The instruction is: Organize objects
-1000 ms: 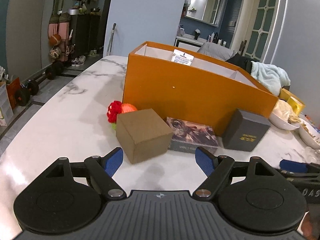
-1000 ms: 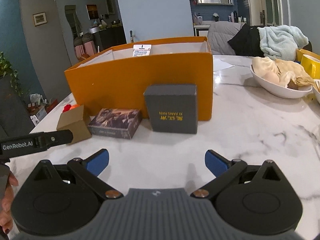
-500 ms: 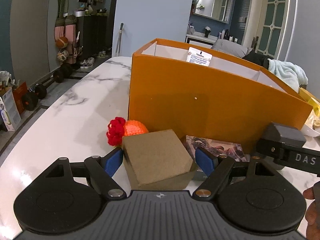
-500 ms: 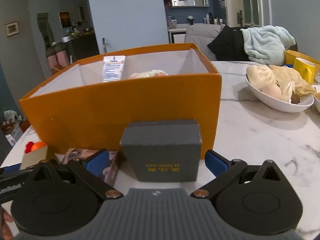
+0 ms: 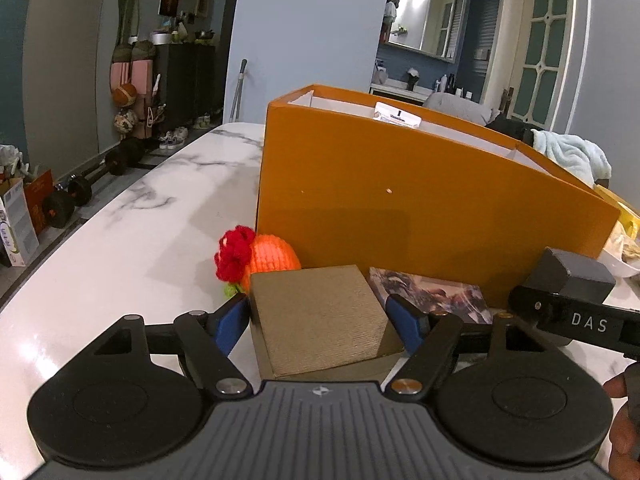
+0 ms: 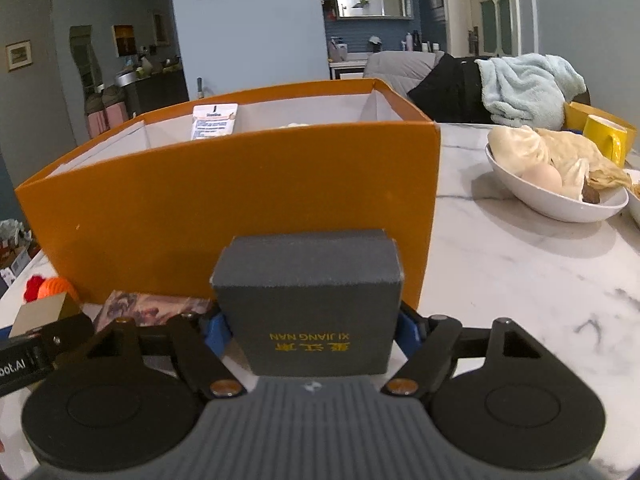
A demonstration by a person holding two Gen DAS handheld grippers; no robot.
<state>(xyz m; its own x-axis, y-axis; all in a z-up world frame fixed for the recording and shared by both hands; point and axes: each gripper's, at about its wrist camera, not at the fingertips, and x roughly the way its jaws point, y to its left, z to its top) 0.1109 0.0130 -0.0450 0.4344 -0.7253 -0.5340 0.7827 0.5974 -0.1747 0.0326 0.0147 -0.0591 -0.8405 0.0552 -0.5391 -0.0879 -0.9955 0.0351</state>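
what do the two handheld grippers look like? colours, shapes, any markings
Both match: left gripper and right gripper have blue finger pads, black linkage bars with silver and brass pivot pins, two round black discs, and a ribbed dark grey body with a small logo. Side bars carry white lettering: "DAS" on the right one, "oot.AI" on the left one. No cables visible.

Both cameras sit low over the desk (image 5: 132, 224) and look forward, each along its own jaws. The left view is very close to a brown box (image 5: 320, 316). The right view is very close to a dark gray box (image 6: 308, 296). Both views share the big orange box (image 5: 420, 200), the picture box (image 6: 156, 306) and the red and orange yarn toy (image 5: 256, 258).
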